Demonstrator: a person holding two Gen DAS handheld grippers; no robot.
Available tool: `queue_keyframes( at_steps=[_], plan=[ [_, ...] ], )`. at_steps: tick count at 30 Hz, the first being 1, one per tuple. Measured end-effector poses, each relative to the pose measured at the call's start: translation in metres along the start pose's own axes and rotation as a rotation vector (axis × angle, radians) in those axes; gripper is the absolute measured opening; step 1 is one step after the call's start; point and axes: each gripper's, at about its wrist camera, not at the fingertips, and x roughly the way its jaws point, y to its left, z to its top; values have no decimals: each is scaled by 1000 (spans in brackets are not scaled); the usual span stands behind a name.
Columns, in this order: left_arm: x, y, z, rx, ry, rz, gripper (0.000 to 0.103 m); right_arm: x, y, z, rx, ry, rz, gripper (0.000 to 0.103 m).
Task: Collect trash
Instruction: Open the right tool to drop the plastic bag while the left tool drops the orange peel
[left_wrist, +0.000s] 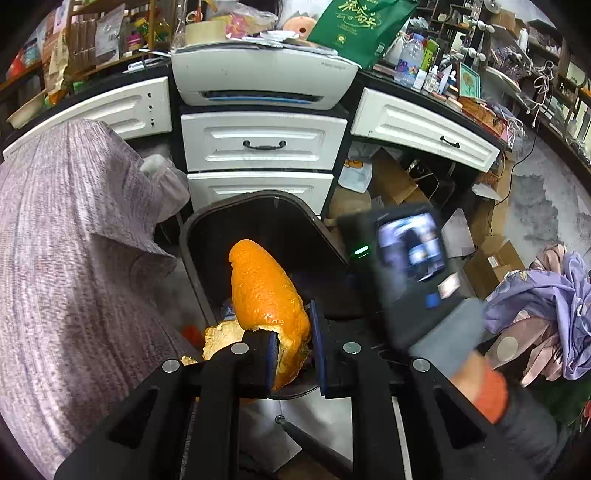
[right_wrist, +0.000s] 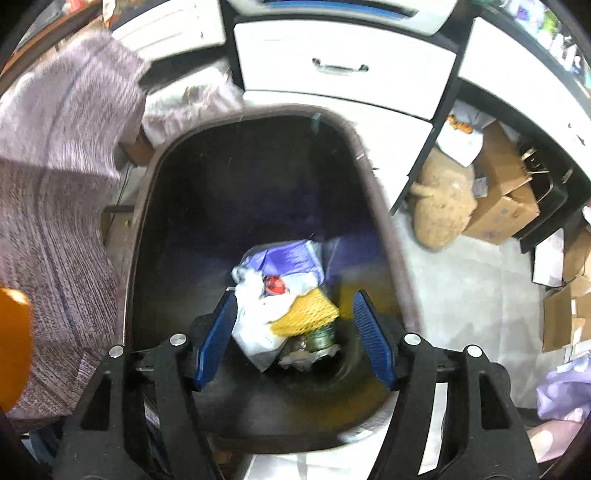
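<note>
My left gripper (left_wrist: 295, 343) is shut on a large orange peel (left_wrist: 264, 291) and holds it over the near rim of a dark trash bin (left_wrist: 199, 236). A second bit of peel (left_wrist: 221, 334) hangs beside the left finger. My right gripper (right_wrist: 293, 332) is open and empty above the bin's (right_wrist: 380, 206) mouth. Down in the bin lie a white and purple wrapper (right_wrist: 269, 280), a yellow foam net (right_wrist: 306, 312) and a small tin (right_wrist: 319, 338). The right gripper's body shows blurred in the left wrist view (left_wrist: 410, 258).
White drawers (left_wrist: 264, 142) and a printer (left_wrist: 264, 74) stand behind the bin. A purple knitted cloth (left_wrist: 70, 236) hangs at the left. Cardboard boxes (right_wrist: 502, 192) and a tan bag (right_wrist: 443, 206) sit on the floor at the right. Crumpled purple fabric (left_wrist: 546, 306) lies at the far right.
</note>
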Motion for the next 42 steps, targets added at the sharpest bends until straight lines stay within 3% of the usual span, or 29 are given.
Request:
queue_keyframes(
  at_steps=[11,16,30,32,35,37,39,42],
  plan=[
    [50,-4,3,8,110,-3,16,-57,-56,-10,132,-121,-37,72],
    [80,0,7,-20,167,-6,16,-73,-75,-17,188,-146,-33,73],
    [126,-1,11,6,232,24,17,-89,-100,-39,272,-155,-37,73],
    [132,0,11,4,250,21,22,-89,-100,-38,276,-156,-37,73],
    [138,0,9,14,276,22,44,-89,-99,-38,274,-157,-32,73],
    [135,1,10,20,253,35,70,-90,-98,-38,269,-159,-33,73],
    [131,1,12,23,227,43,83,-90,-98,-38,271,-161,-34,73],
    [124,-1,16,27,200,34,91,-90,-99,-38,277,-160,-33,74]
  ],
)
